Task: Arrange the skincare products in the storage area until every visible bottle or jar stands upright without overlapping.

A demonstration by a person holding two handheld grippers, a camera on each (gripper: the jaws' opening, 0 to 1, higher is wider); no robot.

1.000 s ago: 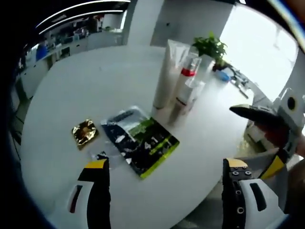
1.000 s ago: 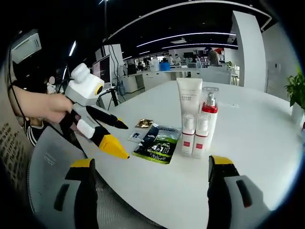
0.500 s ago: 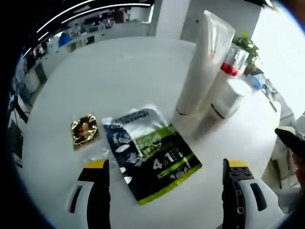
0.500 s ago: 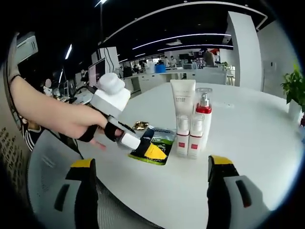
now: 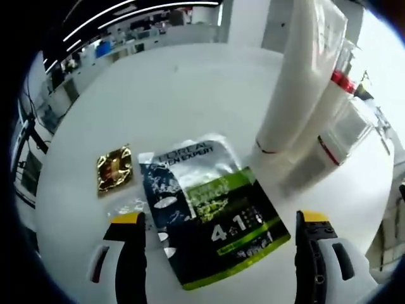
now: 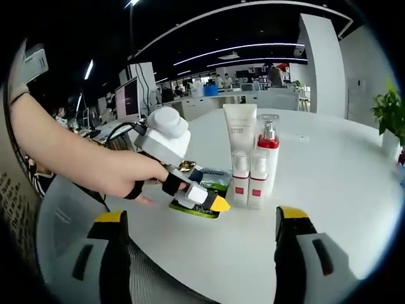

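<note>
A black and green sachet (image 5: 212,218) lies flat on the white round table (image 5: 158,95), between the tips of my open left gripper (image 5: 221,253). A gold sachet (image 5: 114,168) and a small clear one (image 5: 131,206) lie to its left. Beyond it stand an upright white tube (image 5: 300,76), a red-collared pump bottle (image 5: 335,95) and a small clear bottle (image 5: 345,133). In the right gripper view the tube (image 6: 239,133), the pump bottle (image 6: 267,149) and two small bottles (image 6: 239,180) stand together. The left gripper (image 6: 205,196) hovers low over the sachet (image 6: 190,209). My right gripper (image 6: 202,253) is open, off the table's near edge.
A potted plant (image 6: 389,111) stands at the table's far right. A person's hand and forearm (image 6: 76,164) reach in from the left with the left gripper. A grey chair (image 6: 57,234) sits below the table edge. Office desks and monitors (image 6: 133,95) fill the background.
The left gripper has moved forward and down over the table toward the black and green sachet, which now looks larger between its jaws. The right gripper has stayed almost still.
</note>
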